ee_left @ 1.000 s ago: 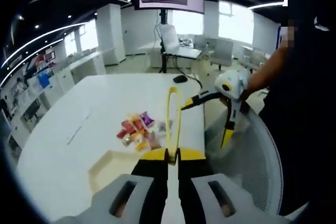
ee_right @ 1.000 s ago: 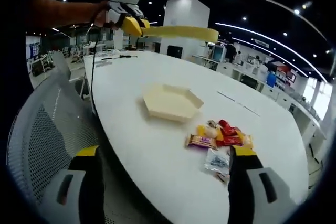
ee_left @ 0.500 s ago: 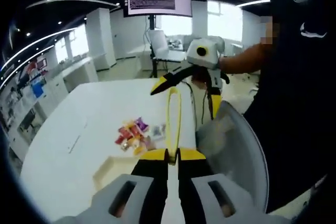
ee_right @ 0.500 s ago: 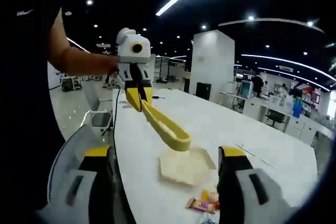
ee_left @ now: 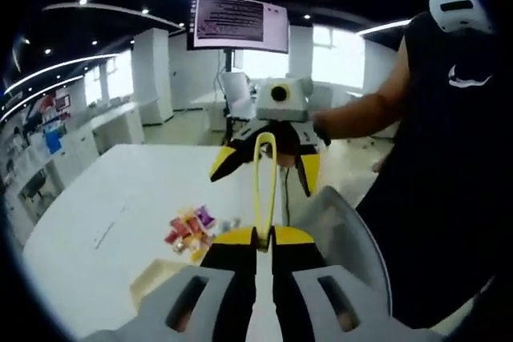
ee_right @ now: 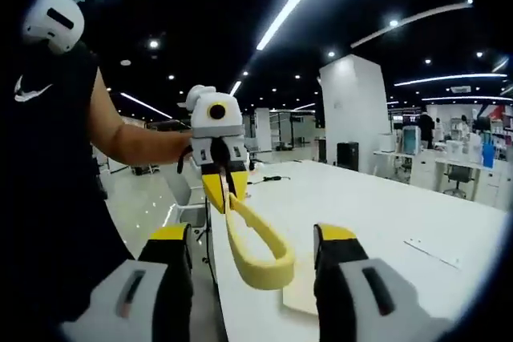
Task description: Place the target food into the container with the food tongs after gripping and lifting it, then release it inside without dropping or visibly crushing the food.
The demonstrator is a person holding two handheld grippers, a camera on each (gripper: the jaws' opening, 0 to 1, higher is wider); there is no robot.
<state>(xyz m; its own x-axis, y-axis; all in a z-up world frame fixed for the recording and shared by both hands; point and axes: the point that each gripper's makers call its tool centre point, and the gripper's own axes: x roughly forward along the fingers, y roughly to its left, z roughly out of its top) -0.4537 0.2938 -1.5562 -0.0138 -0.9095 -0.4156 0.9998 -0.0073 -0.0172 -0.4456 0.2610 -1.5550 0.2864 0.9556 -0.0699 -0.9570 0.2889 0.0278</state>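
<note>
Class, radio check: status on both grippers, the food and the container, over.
Left gripper shut on yellow tongs, raised. Right gripper open, empty. Snack packets untouched on the table beside the container. Nothing in the way.

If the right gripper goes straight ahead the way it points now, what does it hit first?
Most likely the yellow tongs: their looped end hangs between the right gripper's open jaws, held by the left gripper. Beyond lies the white table. Depth is hard to judge, so the tongs may sit slightly ahead.
</note>
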